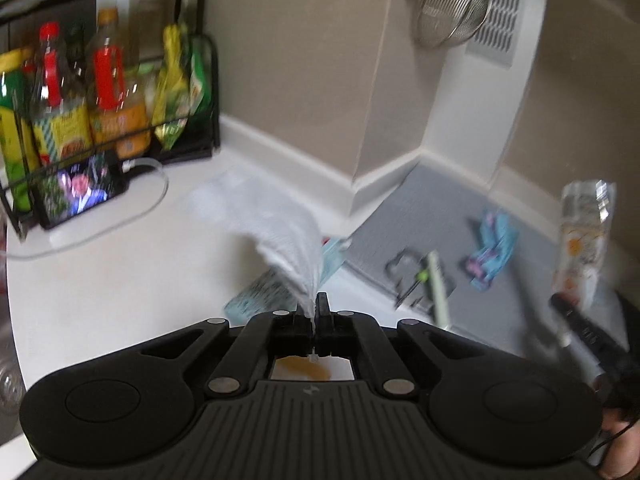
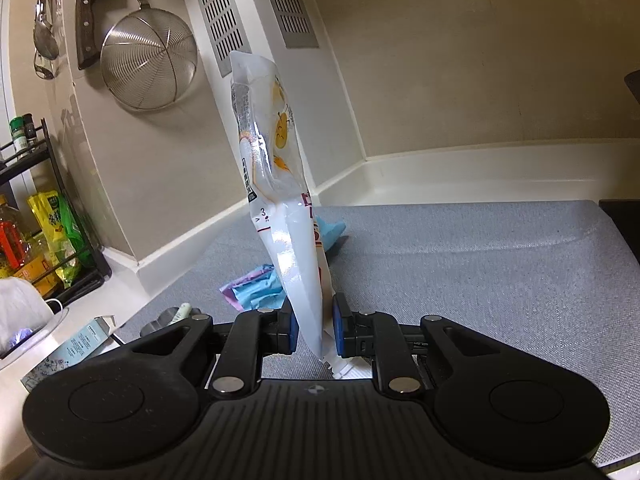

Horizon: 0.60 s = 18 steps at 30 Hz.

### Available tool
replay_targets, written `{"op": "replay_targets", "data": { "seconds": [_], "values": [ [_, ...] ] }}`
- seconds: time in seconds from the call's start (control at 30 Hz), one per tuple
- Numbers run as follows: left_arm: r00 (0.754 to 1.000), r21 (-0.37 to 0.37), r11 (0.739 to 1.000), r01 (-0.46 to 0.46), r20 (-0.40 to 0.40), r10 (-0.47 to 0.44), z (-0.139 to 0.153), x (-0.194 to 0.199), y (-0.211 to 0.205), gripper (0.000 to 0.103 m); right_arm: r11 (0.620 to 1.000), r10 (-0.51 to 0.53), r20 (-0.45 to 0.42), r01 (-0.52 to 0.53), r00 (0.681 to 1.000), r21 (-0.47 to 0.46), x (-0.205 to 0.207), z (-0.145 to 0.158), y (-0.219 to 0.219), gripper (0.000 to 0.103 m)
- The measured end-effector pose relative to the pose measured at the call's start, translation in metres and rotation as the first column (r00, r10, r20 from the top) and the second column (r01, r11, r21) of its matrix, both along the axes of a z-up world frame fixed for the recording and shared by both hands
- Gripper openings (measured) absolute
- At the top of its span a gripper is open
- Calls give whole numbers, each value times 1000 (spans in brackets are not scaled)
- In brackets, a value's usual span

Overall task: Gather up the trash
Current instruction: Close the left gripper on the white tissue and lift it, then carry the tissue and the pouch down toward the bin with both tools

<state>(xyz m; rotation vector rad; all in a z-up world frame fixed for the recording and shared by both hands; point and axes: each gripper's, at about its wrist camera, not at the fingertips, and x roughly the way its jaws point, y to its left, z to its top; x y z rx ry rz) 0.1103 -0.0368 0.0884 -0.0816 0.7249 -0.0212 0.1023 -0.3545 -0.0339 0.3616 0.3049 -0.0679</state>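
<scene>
My left gripper (image 1: pixel 314 312) is shut on a thin white plastic bag (image 1: pixel 276 224), which billows forward over the white counter. My right gripper (image 2: pixel 314 326) is shut on a clear and white snack wrapper (image 2: pixel 276 184) with yellow print, held upright above the grey mat; the wrapper also shows in the left wrist view (image 1: pixel 584 232). A blue and purple crumpled wrapper (image 2: pixel 256 286) lies on the mat just ahead of the right gripper and shows in the left wrist view (image 1: pixel 490 256). A pale blue box (image 2: pixel 68 350) lies on the counter by the mat's edge.
A black wire rack (image 1: pixel 100 92) with bottles and packets stands at the counter's back left, a phone (image 1: pixel 82 194) with a cable propped against it. A metal strainer (image 2: pixel 150 58) and a cleaver (image 2: pixel 90 12) hang on the wall. A metal clip and green stick (image 1: pixel 424 280) lie on the grey mat (image 2: pixel 480 264).
</scene>
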Motion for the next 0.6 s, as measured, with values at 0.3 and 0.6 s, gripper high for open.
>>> {"op": "replay_targets", "data": {
  "seconds": [0.3, 0.6],
  "values": [
    [996, -17, 999, 39, 78, -38, 31, -29, -10, 0, 1000, 18, 42, -19, 999, 10, -3, 1, -1, 18],
    [995, -34, 998, 53, 89, -50, 41, -97, 17, 0, 999, 38, 64, -38, 997, -4, -46, 14, 9, 18]
  ]
}}
